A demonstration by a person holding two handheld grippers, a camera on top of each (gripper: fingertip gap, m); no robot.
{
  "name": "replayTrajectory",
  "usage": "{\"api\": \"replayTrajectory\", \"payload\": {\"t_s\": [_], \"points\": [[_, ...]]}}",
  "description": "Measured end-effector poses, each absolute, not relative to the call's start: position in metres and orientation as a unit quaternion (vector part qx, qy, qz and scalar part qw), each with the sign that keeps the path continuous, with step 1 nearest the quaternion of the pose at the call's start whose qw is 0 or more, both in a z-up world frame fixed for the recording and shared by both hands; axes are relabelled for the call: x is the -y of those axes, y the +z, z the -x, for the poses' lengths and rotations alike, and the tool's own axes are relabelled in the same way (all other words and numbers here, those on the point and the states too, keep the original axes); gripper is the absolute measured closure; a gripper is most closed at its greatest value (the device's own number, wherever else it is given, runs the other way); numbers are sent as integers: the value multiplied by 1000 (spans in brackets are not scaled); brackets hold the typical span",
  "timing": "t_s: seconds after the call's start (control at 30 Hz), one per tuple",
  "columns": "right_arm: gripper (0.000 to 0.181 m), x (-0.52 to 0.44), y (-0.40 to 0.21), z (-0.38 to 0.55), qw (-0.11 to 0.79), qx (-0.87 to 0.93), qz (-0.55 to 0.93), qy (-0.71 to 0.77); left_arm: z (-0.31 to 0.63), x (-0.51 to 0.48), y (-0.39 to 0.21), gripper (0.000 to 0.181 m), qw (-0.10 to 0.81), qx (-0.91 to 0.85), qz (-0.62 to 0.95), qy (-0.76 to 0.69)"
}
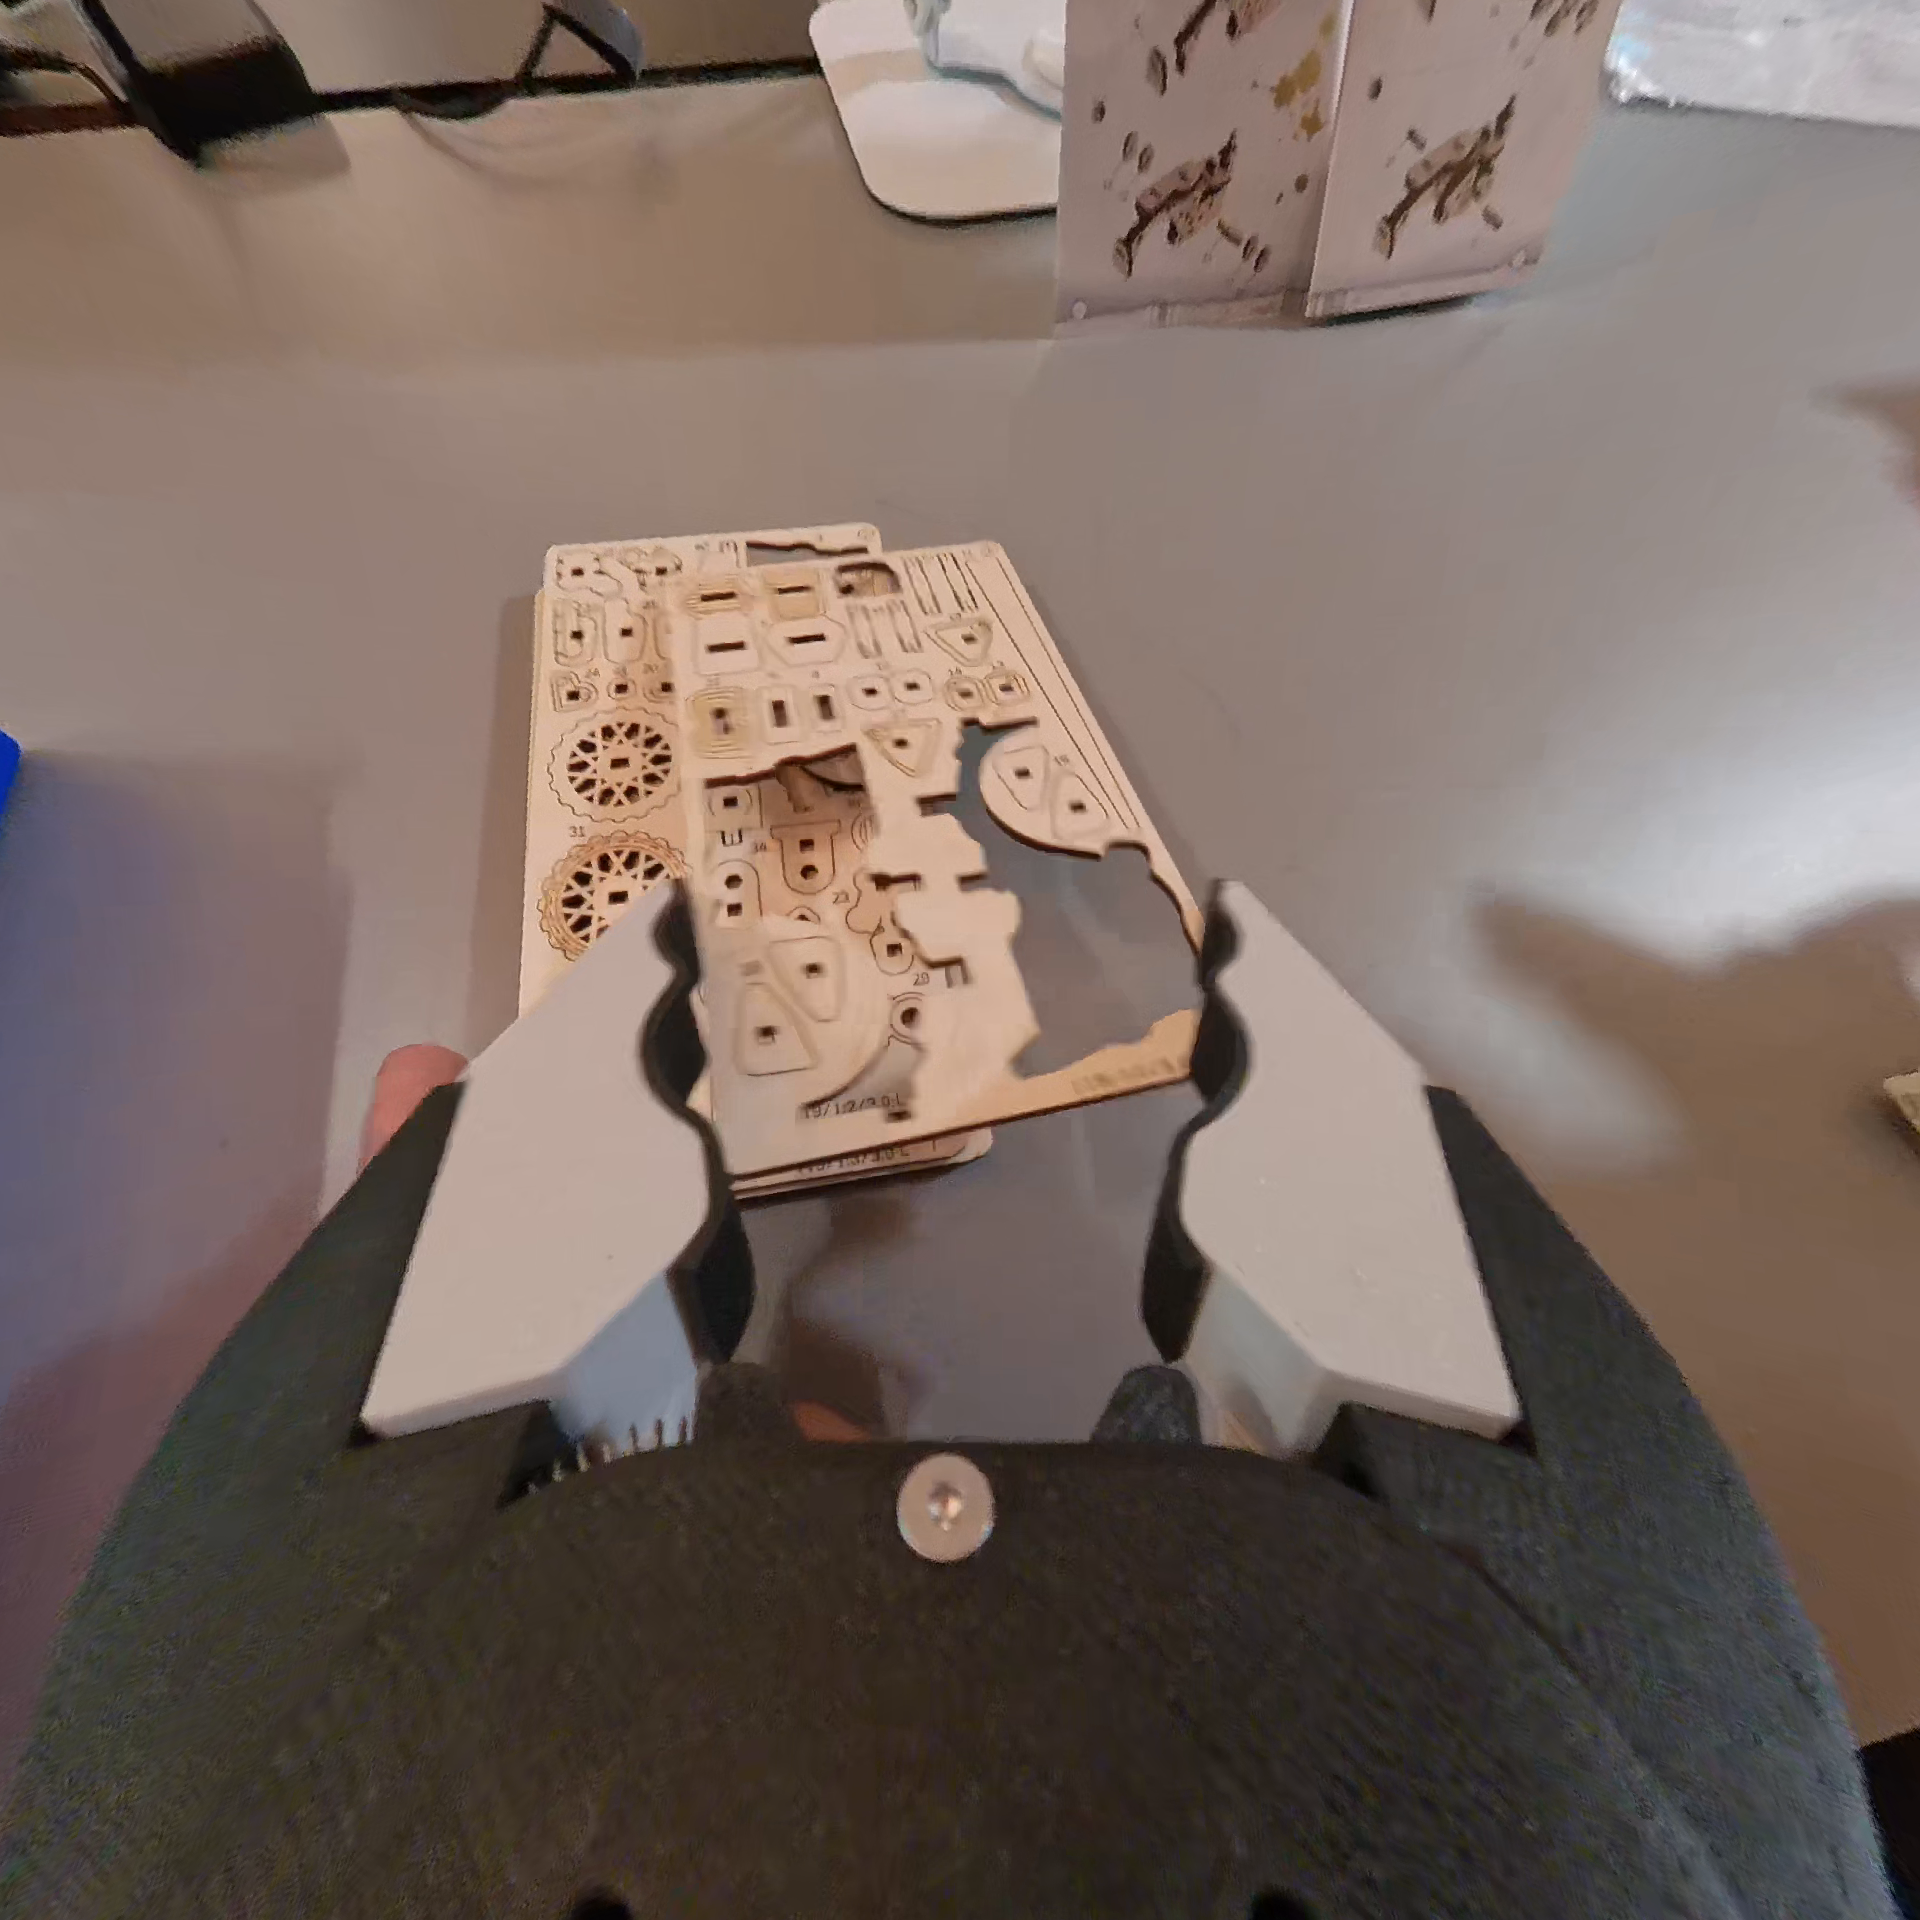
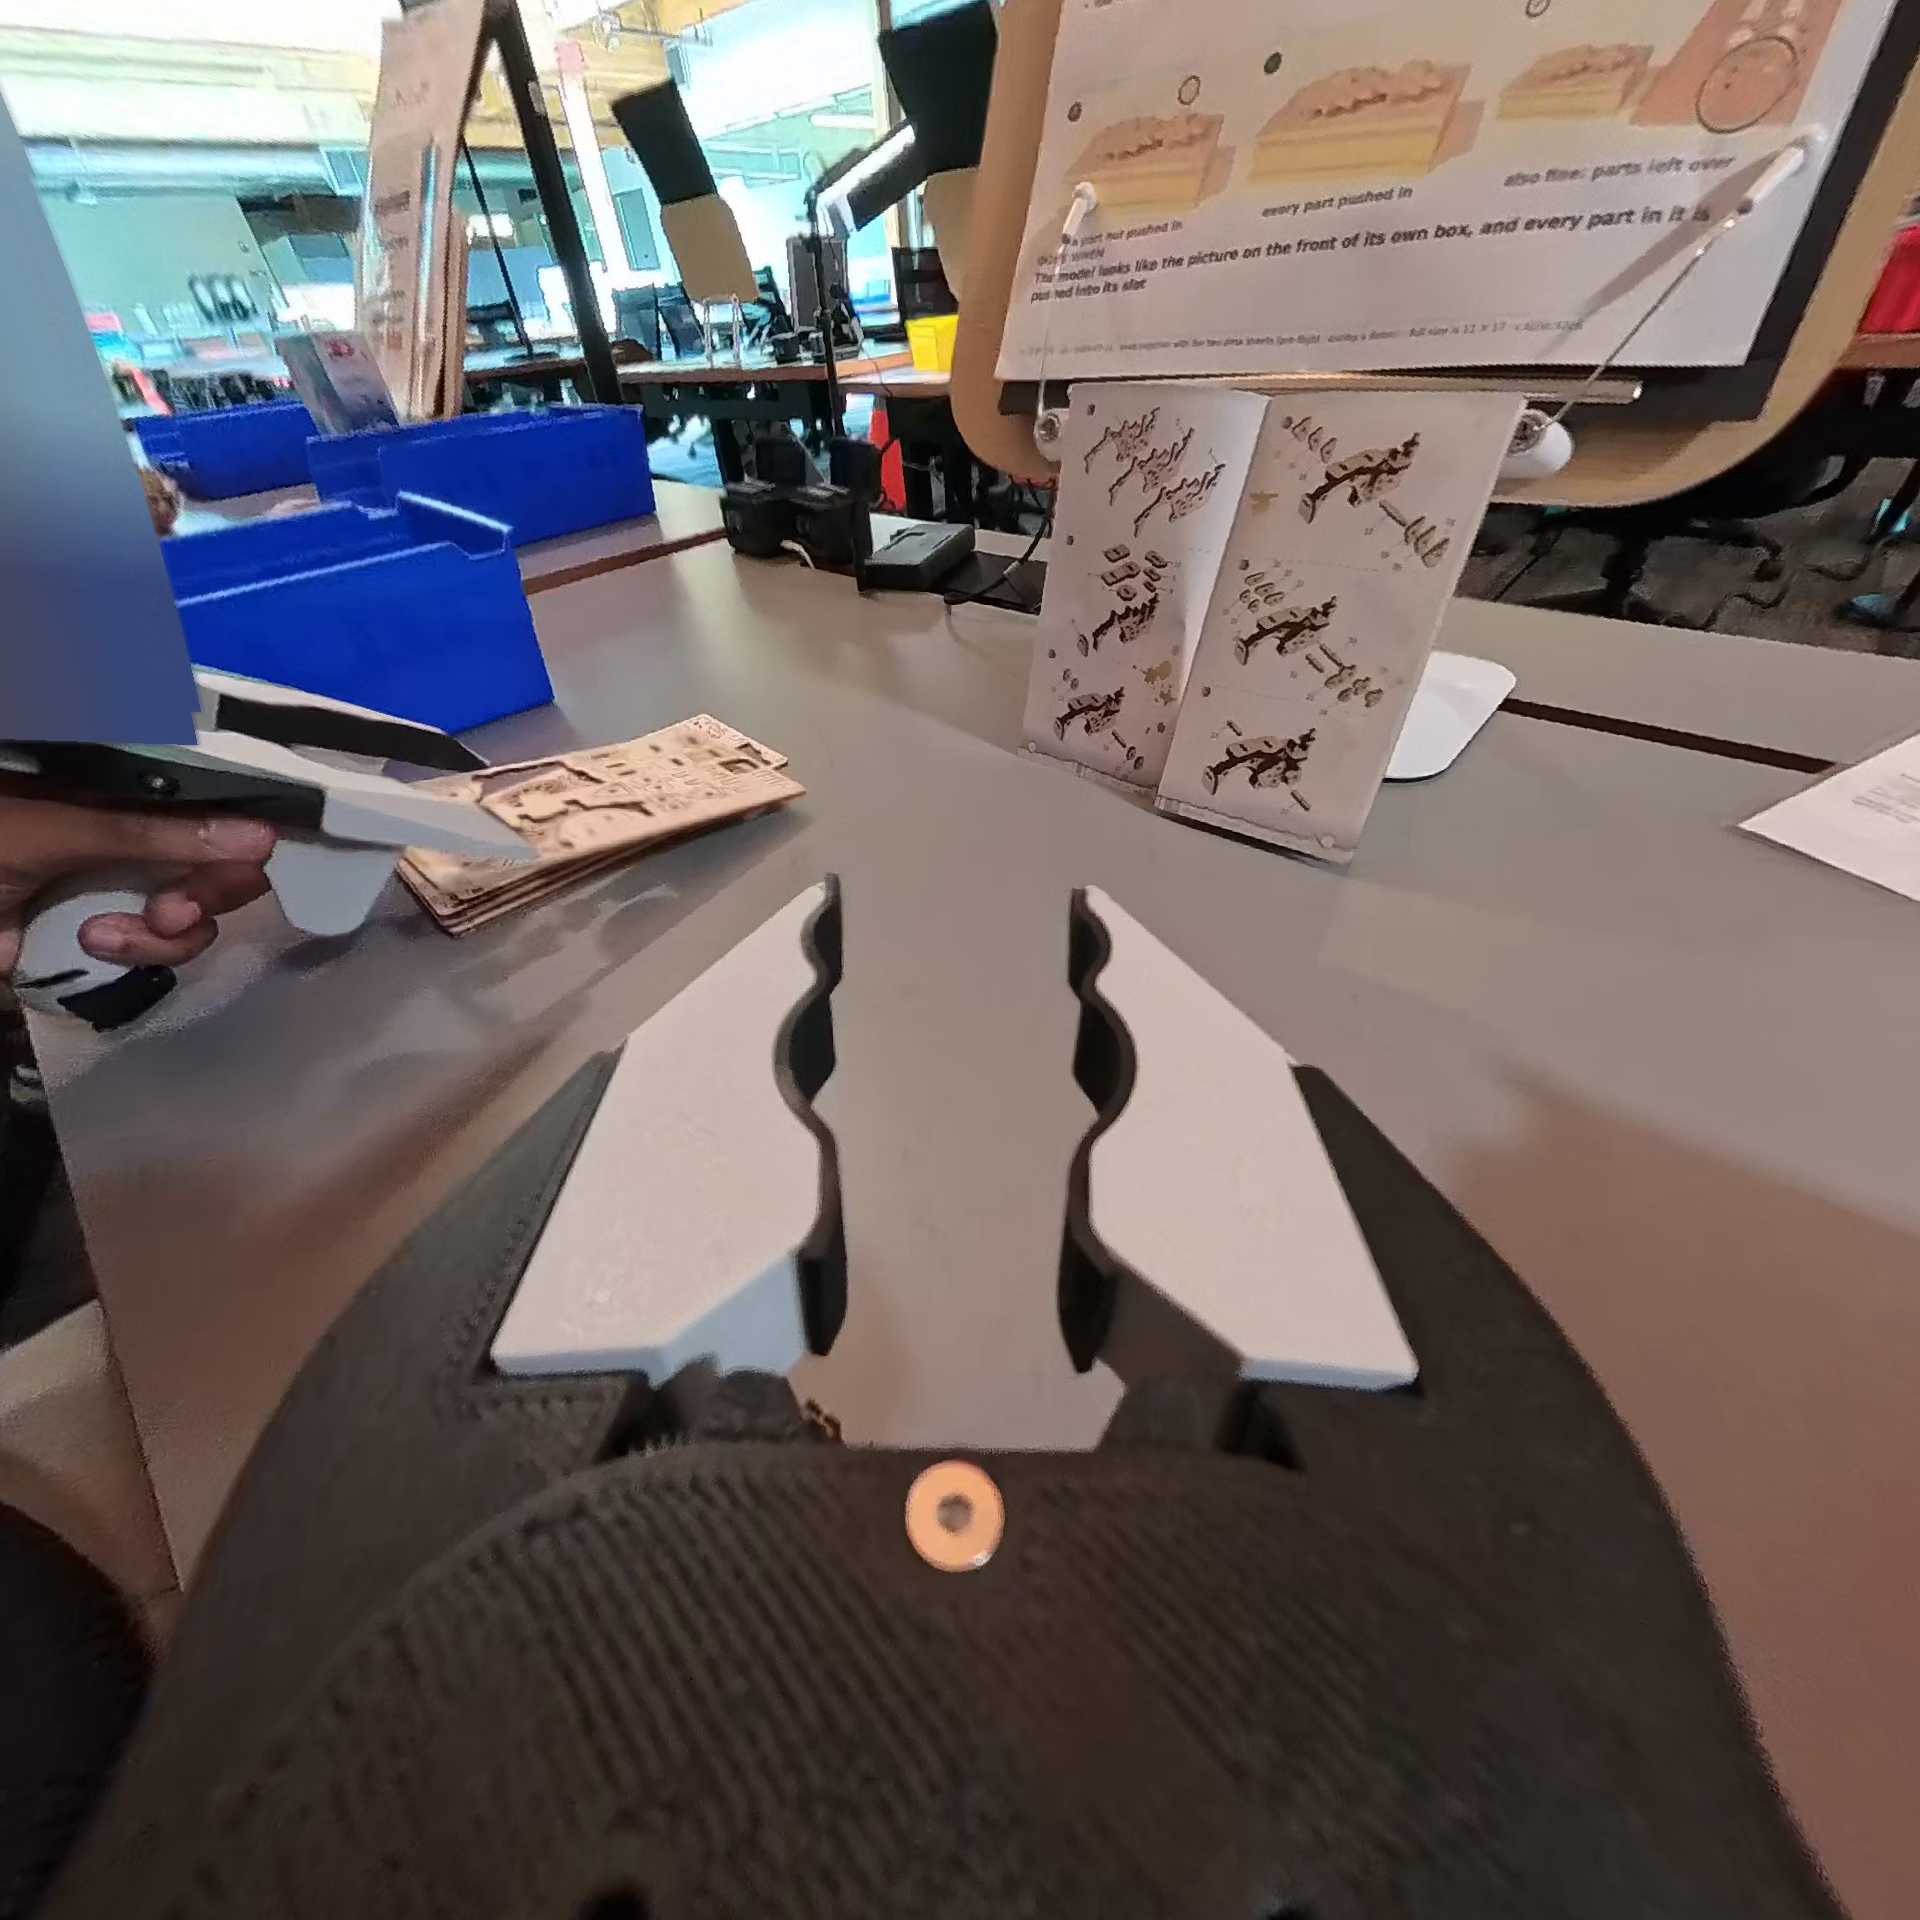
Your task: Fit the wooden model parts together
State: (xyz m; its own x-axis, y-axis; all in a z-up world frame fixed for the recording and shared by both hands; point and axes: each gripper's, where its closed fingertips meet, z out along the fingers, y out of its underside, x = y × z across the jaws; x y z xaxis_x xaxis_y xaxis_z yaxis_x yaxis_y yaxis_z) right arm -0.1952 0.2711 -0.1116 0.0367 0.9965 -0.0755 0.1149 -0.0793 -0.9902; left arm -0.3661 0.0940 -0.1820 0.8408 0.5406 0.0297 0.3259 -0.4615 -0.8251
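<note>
The stack of pale laser-cut wooden part sheets [image 1: 831,862] lies flat on the grey table [image 1: 1351,623], the left gripper [image 1: 945,904] spread wide over its six-o'clock edge, seemingly to free a piece, while the right gripper [image 2: 951,904] waits empty, moderately parted, at three o'clock.

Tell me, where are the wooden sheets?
The wooden sheets lie stacked on the grey table, just beyond the open left gripper.

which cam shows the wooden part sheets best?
Left wrist view: the stack of wooden sheets lies face-up between the open jaws, cutouts visible. Right wrist view shows it edge-on, far left, partly behind the left gripper.
</note>
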Motion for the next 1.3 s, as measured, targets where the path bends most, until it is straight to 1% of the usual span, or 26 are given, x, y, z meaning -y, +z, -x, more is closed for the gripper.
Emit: {"api": "replayTrajectory", "payload": {"t_s": [0.03,0.07,0.17,0.27,0.37,0.47,0.57,0.63,0.67,0.7,0.8,0.87,1.0,1.03,1.13,1.23,1.3], "points": [[134,-269,-109,197,457,509,553,476,367,-94,-177,103,461,263,839,125],[130,-265,-106,200,455,521,548,470,367,-94,-172,106,472,265,831,125],[123,-245,-101,213,438,581,523,443,362,-97,-175,101,461,253,842,122],[126,-233,-103,224,450,627,497,396,364,-94,-185,97,444,251,851,125],[127,-220,-105,228,436,632,496,404,369,-88,-189,90,432,259,856,118],[126,-204,-108,226,407,638,507,414,372,-83,-187,96,432,259,856,116],[127,-179,-99,225,388,637,504,437,377,-77,-197,104,409,258,867,122],[127,-158,-94,224,362,631,503,467,383,-72,-202,103,392,277,868,130],[127,-148,-92,223,348,627,503,483,385,-71,-202,115,392,283,867,126],[128,-137,-91,222,334,623,502,498,386,-71,-201,140,393,291,864,119],[129,-106,-93,217,297,610,500,538,387,-70,-202,145,396,304,861,100],[130,-89,-98,214,278,607,498,553,390,-69,-205,153,395,307,860,99],[130,-69,-111,212,255,617,495,555,390,-79,-207,155,407,314,855,66],[130,-68,-114,211,252,617,498,555,391,-80,-207,158,406,315,855,68],[130,-69,-117,209,244,603,510,562,394,-83,-208,175,399,306,861,83],[131,-74,-116,208,242,590,521,568,390,-90,-206,176,403,295,864,67],[130,-77,-116,207,246,585,525,567,386,-96,-200,177,423,295,855,50]]}}
